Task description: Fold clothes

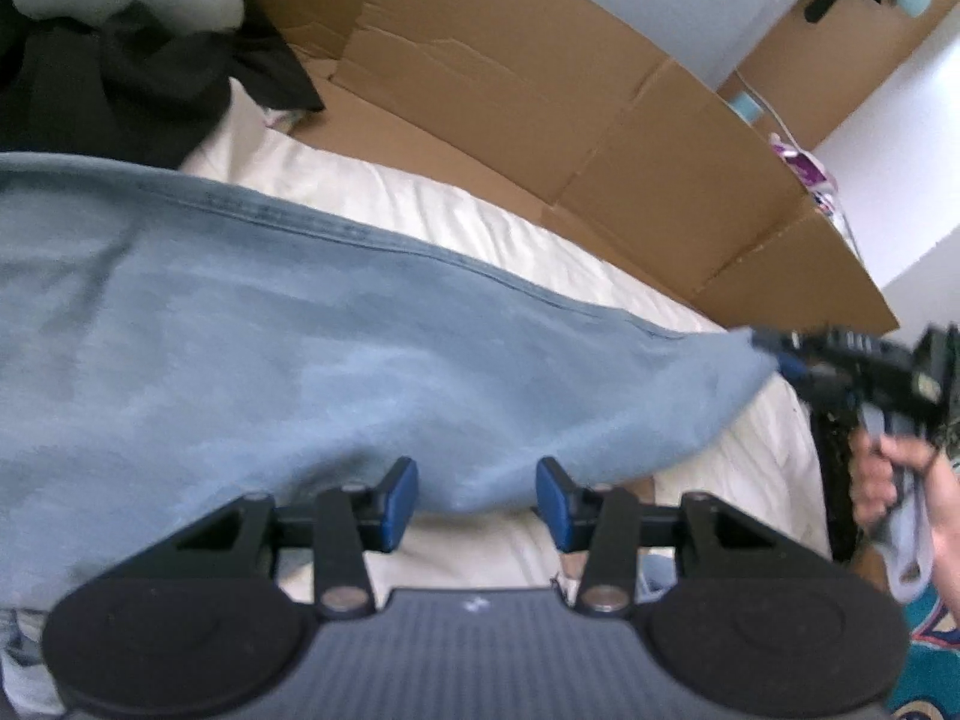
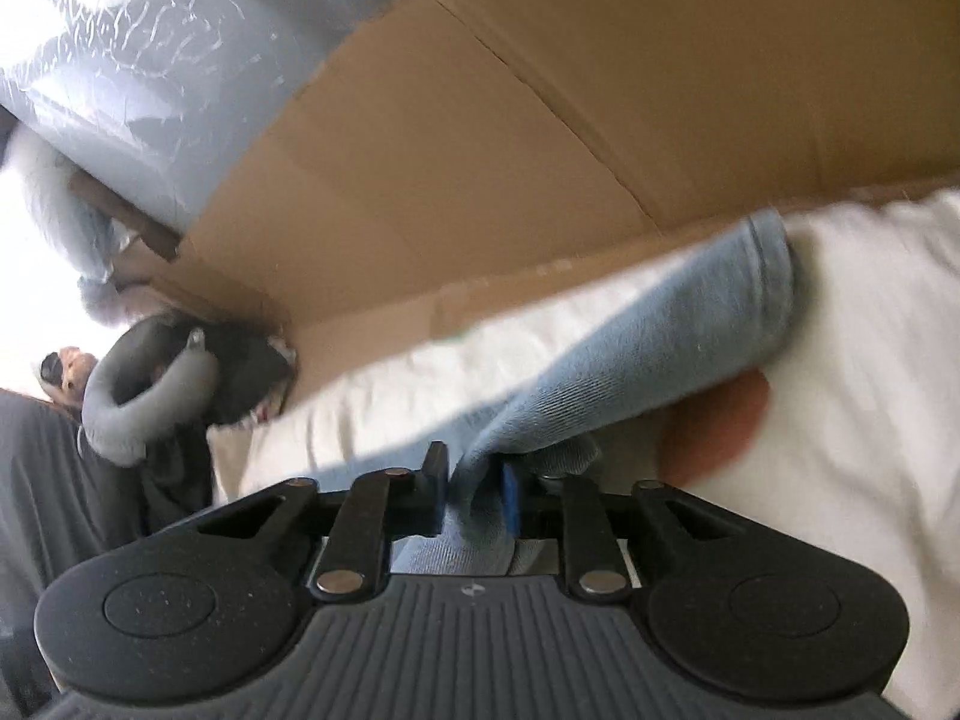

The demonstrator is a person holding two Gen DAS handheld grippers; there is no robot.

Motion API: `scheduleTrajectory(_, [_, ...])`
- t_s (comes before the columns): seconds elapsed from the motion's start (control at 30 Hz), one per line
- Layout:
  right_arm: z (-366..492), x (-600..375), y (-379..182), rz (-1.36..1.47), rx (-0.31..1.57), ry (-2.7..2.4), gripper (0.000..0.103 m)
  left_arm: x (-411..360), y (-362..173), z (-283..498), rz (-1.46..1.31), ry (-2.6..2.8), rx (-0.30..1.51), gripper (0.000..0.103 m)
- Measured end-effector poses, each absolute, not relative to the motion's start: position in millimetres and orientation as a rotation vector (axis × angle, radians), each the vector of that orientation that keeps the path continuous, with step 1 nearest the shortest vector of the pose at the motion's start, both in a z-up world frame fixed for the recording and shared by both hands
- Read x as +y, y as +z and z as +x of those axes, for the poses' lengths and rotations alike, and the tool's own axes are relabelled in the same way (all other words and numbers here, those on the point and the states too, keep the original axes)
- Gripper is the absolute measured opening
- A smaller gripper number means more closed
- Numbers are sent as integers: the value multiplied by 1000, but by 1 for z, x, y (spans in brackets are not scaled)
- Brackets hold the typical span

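A light blue garment [image 1: 252,348] hangs stretched above the white bed sheet [image 1: 468,210]. My left gripper [image 1: 477,501] is open, its blue pads [image 1: 399,501] apart, with the garment's lower edge drooping just in front of and between them. My right gripper [image 2: 474,498] is shut on a bunched corner of the blue garment [image 2: 630,360], which stretches away up and right. In the left wrist view the right gripper [image 1: 780,354] shows at the far right, pulling the garment's corner taut, with a hand [image 1: 894,480] on its handle.
A flattened cardboard box [image 1: 540,96] stands along the far side of the bed. Dark clothes [image 1: 120,84] and a grey neck pillow [image 2: 138,396] lie at the bed's end. A plastic-wrapped grey panel [image 2: 138,72] rises behind. An orange-brown patch [image 2: 720,426] shows on the sheet.
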State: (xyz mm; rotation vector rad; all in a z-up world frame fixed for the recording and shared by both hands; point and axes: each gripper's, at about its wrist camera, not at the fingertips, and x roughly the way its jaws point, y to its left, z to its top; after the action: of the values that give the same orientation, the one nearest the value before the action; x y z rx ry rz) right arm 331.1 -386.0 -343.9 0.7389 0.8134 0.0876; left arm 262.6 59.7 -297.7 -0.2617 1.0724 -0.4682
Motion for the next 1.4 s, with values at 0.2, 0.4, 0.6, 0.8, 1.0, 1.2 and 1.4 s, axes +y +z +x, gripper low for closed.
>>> scheduleTrajectory(0.2, [367,-364,-333,643,768,113,52,37,-312,269,-157,-590,1140,46])
scheduleTrajectory(0.4, [391,-350,-332,583,758,162,66,21,-322,276,-106,-620,1147,46])
scheduleTrajectory(0.6, [388,-353,-339,570,733,150,66,7,-333,293,-57,-581,1147,46])
scheduleTrajectory(0.8, [378,-381,-332,608,699,112,66,2,-320,293,-82,-581,1101,45])
scheduleTrajectory(1.0, [362,-408,-324,616,661,63,66,0,-311,287,-89,-607,1089,47])
scheduleTrajectory(1.2, [337,-427,-337,583,706,-10,66,10,-305,288,-119,-575,1080,47])
scheduleTrajectory(1.4, [324,-427,-370,542,813,-76,63,17,-305,289,-138,-556,1085,47])
